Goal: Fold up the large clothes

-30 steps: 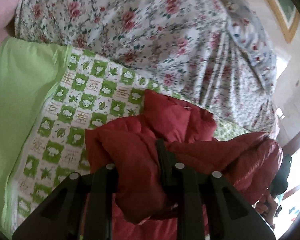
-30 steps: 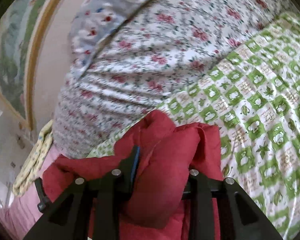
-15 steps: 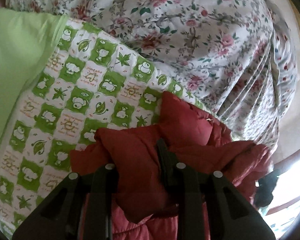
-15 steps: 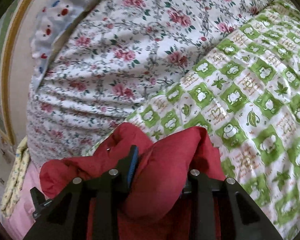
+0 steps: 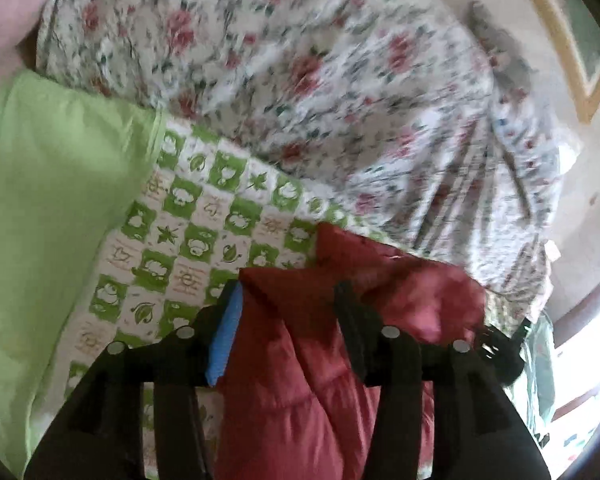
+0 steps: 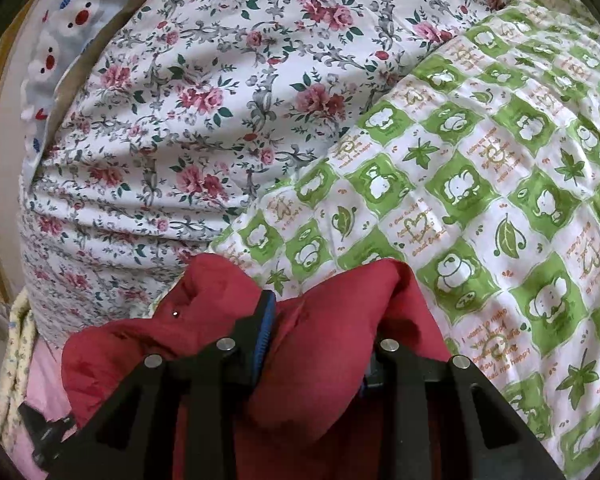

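Now the left gripper is opening around the red jacket on the quilt — the right gripper is clamping the jacket.

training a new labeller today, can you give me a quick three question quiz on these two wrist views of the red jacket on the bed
1. True or false: the right tool is clamped on a fold of the red jacket.
2. Which cover does the jacket lie on? A) the green checked quilt B) the floral duvet C) the plain green sheet
3. Fill in: the pad that shows on the left tool is coloured ____.

Key:
1. True; red cloth bulges between its pads.
2. A.
3. Blue. The left tool's jaws have just been opening, with the jacket between them and its left pad clear of the cloth.
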